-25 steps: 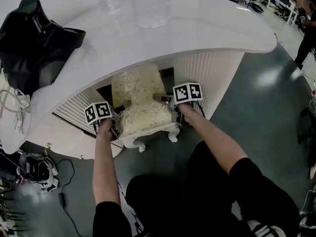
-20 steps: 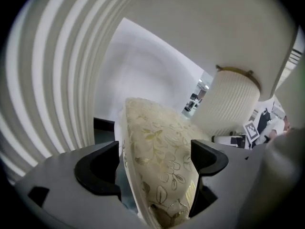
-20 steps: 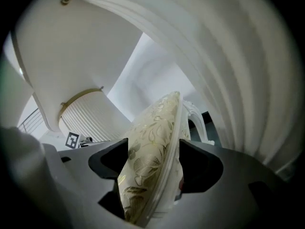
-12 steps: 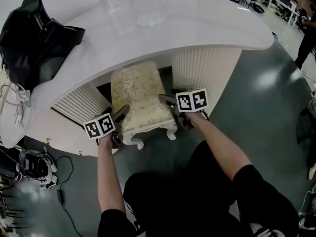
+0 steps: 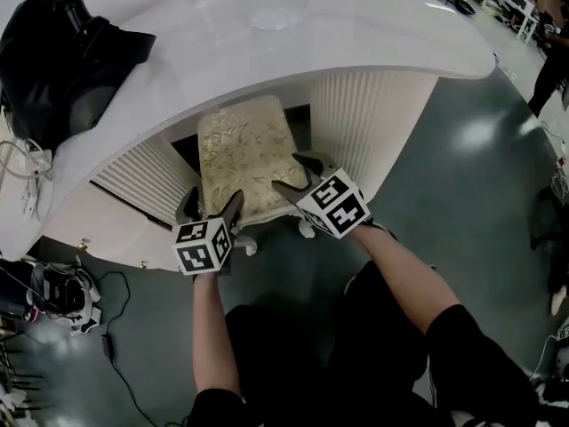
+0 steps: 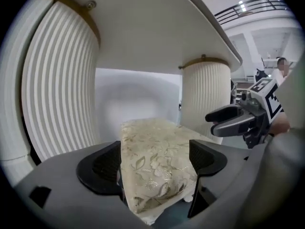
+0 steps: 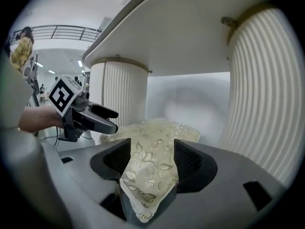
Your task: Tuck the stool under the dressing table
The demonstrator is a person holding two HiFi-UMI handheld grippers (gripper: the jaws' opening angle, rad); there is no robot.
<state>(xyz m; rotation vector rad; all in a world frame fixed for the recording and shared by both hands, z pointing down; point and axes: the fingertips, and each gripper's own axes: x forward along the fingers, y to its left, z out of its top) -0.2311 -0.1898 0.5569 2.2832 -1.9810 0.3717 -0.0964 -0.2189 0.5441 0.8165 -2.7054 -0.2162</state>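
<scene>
Hovering | left gripper (image 5: 212, 205) jaws apart | right gripper (image 5: 295, 173) jaws apart | stool (image 5: 244, 149) partly under dressing table (image 5: 400, 43)

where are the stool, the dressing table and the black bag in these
stool (image 5: 244, 149), head view, middle of the patterned seat cushion
dressing table (image 5: 382, 34), head view, bare part of its white top
black bag (image 5: 62, 60), head view, middle of its body

Cream floral-brocade stool (image 5: 242, 154), white ribbed table (image 5: 373, 114)
</scene>
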